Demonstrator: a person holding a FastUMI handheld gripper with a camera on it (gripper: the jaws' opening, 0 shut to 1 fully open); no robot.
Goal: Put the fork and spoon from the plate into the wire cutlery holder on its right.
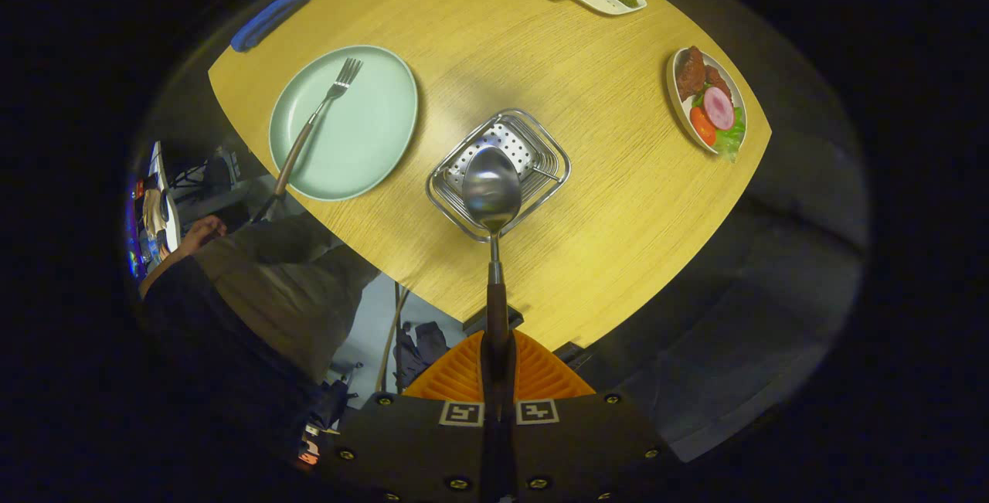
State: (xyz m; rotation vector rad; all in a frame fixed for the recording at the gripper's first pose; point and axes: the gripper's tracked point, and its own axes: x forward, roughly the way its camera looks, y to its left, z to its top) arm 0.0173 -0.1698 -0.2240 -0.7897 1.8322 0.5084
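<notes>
- Tongs (498, 368) of mine are closed tight on the dark handle of the spoon (491, 188), both fingers pressing it from either side, so the spoon runs straight out ahead of me with its bowl leading.
- Spoon bowl hangs right over the wire cutlery holder (498, 172); from this angle I cannot tell whether it is above the rim or already dipping inside.
- I judge the spoon stiff and fairly light, with a polished metal bowl and neck that would slide in a grip; the darker handle is the better place to hold, and that is where I have it. Held near the handle's end, the bowl may swing if I tilt quickly.
- Holder is an open basket of thin wire with a perforated metal floor; I see nothing lying in it. It looks light enough to skid on the surface (494, 55) if the spoon knocks its rim.
- Fork (318, 115) lies on the pale green plate (363, 147) to the holder's left, tines on the plate, brown handle reaching past the rim and over the surface's edge. That overhanging handle looks the easiest place to take it.
- Plate carries nothing else.
</notes>
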